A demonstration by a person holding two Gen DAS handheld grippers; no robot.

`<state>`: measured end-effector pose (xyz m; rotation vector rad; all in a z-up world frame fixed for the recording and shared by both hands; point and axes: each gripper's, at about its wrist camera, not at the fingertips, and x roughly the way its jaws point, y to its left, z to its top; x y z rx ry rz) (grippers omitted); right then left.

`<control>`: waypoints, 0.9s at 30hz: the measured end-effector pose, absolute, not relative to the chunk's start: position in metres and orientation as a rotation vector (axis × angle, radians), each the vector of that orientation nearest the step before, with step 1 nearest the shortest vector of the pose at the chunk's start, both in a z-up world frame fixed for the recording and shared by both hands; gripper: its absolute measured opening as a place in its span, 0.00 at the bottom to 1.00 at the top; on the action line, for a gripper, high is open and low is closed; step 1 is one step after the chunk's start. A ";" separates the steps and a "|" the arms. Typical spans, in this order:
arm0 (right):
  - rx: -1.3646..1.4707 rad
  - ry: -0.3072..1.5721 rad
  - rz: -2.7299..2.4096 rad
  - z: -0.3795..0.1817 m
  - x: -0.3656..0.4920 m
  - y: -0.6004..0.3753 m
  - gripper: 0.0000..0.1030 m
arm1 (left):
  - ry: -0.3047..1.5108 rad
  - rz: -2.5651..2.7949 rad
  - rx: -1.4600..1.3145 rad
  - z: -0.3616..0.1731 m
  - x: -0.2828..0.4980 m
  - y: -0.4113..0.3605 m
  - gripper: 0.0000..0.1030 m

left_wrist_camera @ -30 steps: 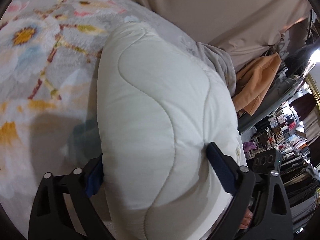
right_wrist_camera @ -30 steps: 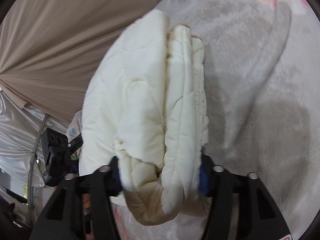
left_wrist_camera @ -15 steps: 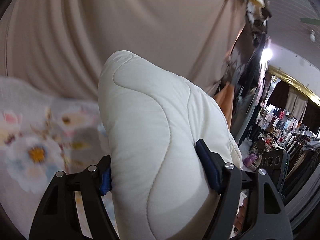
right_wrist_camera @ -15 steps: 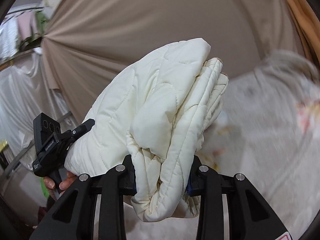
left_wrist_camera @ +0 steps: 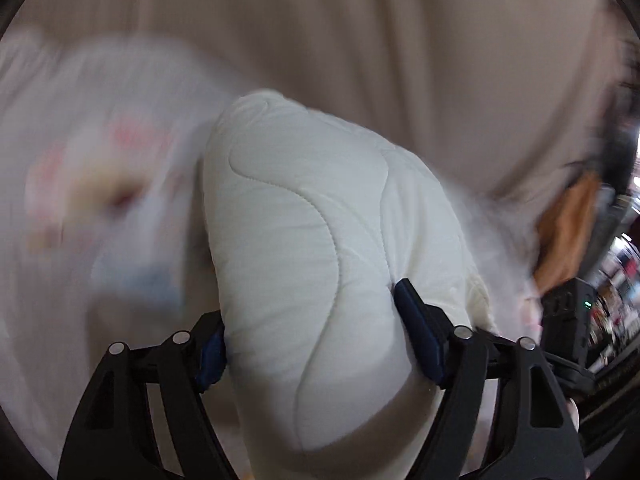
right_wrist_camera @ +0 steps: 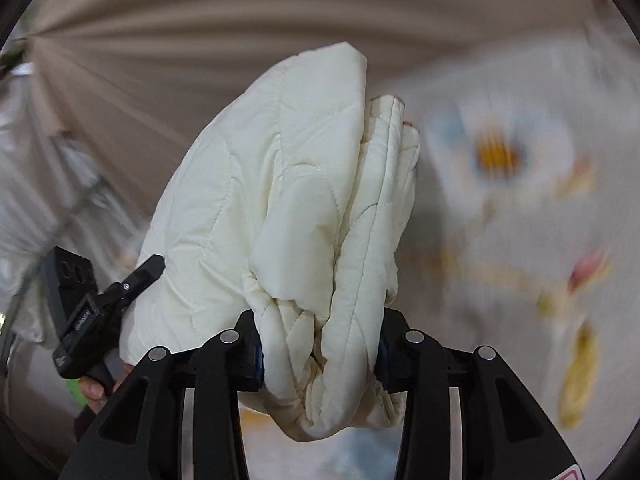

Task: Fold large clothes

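A cream quilted padded jacket (left_wrist_camera: 304,248) is folded into a thick bundle and held in the air by both grippers. My left gripper (left_wrist_camera: 316,332) is shut on one end of the bundle, blue pads pressing its sides. My right gripper (right_wrist_camera: 320,344) is shut on the other end, where several folded layers of the jacket (right_wrist_camera: 288,208) bunch together. The left gripper also shows in the right wrist view (right_wrist_camera: 104,304) at the lower left, against the bundle's side. The part of the jacket between the jaws is hidden.
A pale floral blanket (left_wrist_camera: 92,208) lies below, blurred; it also shows in the right wrist view (right_wrist_camera: 520,216). A beige curtain (left_wrist_camera: 360,32) hangs behind. An orange garment (left_wrist_camera: 568,224) and cluttered shelves are at the far right.
Both grippers have swung with the bundle: after tilting up toward the curtain, the views now dip back toward the floral blanket. The background is motion-blurred. Both grips are unchanged.
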<state>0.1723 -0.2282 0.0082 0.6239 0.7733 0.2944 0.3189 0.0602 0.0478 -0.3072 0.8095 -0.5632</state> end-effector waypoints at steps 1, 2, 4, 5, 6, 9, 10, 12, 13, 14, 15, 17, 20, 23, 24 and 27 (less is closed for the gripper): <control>0.655 0.730 0.315 -0.002 0.167 -0.231 0.53 | 0.780 -0.579 -0.349 0.036 0.316 0.068 0.78; 0.653 0.724 0.326 -0.003 0.164 -0.231 0.53 | 0.752 -0.601 -0.349 0.033 0.312 0.071 0.79; 0.630 0.741 0.323 0.002 0.162 -0.232 0.55 | 0.742 -0.594 -0.314 0.041 0.306 0.069 0.79; 0.614 0.749 0.315 0.005 0.160 -0.233 0.55 | 0.734 -0.582 -0.285 0.048 0.304 0.067 0.78; 0.599 0.752 0.307 0.011 0.157 -0.232 0.55 | 0.720 -0.566 -0.255 0.055 0.300 0.067 0.78; 0.553 0.699 0.286 0.029 0.138 -0.239 0.56 | 0.632 -0.530 -0.133 0.079 0.279 0.072 0.77; 0.530 0.673 0.269 0.039 0.131 -0.240 0.56 | 0.615 -0.512 -0.093 0.087 0.270 0.072 0.77; 0.475 0.614 0.224 0.059 0.118 -0.241 0.58 | 0.586 -0.495 -0.046 0.096 0.248 0.076 0.78; 0.444 0.583 0.197 0.071 0.112 -0.239 0.58 | 0.584 -0.486 -0.041 0.101 0.240 0.076 0.78; 0.409 0.556 0.181 0.083 0.108 -0.240 0.56 | 0.591 -0.481 -0.047 0.105 0.234 0.075 0.78; 0.379 0.538 0.183 0.091 0.106 -0.234 0.46 | 0.598 -0.472 -0.053 0.108 0.230 0.077 0.78; 0.313 0.550 0.181 0.099 0.110 -0.220 0.22 | 0.607 -0.431 -0.052 0.109 0.225 0.072 0.78; 0.173 0.619 0.155 0.087 0.121 -0.191 0.00 | 0.647 -0.357 -0.008 0.096 0.223 0.061 0.77; 0.087 0.689 0.082 0.059 0.124 -0.186 0.00 | 0.708 -0.293 0.041 0.069 0.226 0.053 0.76; 0.080 0.713 0.067 0.051 0.125 -0.186 0.00 | 0.713 -0.282 0.044 0.061 0.226 0.051 0.76; 0.100 0.754 0.068 0.027 0.129 -0.194 0.00 | 0.718 -0.278 0.038 0.049 0.222 0.051 0.78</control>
